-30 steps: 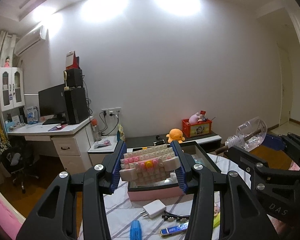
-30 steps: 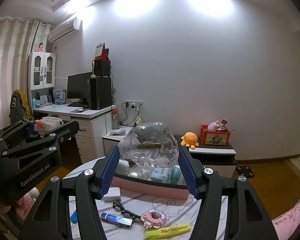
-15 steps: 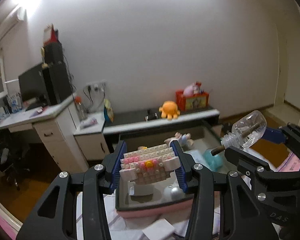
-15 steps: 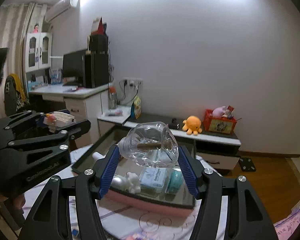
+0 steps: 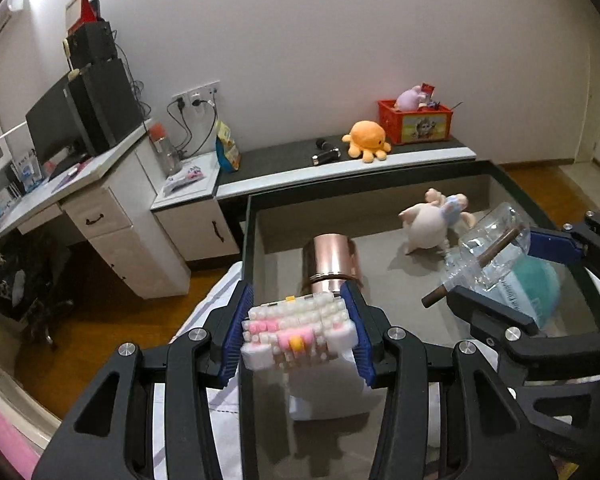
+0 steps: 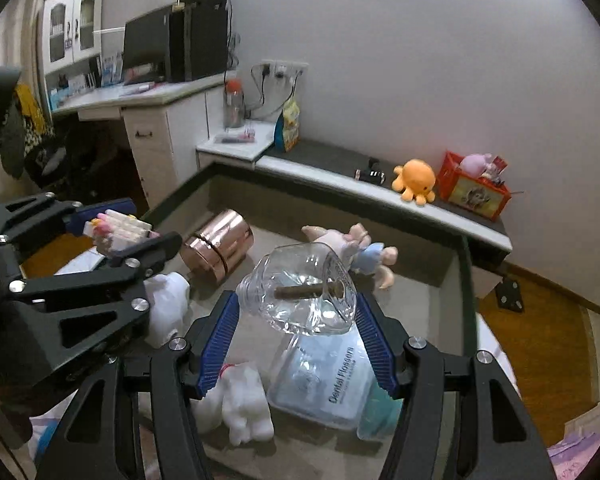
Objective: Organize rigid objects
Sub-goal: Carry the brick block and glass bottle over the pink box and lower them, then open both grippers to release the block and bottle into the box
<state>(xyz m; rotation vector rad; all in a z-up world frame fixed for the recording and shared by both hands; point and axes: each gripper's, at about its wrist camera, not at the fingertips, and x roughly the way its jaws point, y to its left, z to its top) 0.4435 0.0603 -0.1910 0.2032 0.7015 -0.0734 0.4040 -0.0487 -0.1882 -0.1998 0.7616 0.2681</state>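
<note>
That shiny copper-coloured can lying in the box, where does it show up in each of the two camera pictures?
Left wrist view: the copper can lies at centre, just beyond the block model held in the left gripper.
Right wrist view: the copper can lies left of centre, on its side near the box's far left corner.
Shared landmark: the orange octopus plush on the shelf behind the box.
</note>
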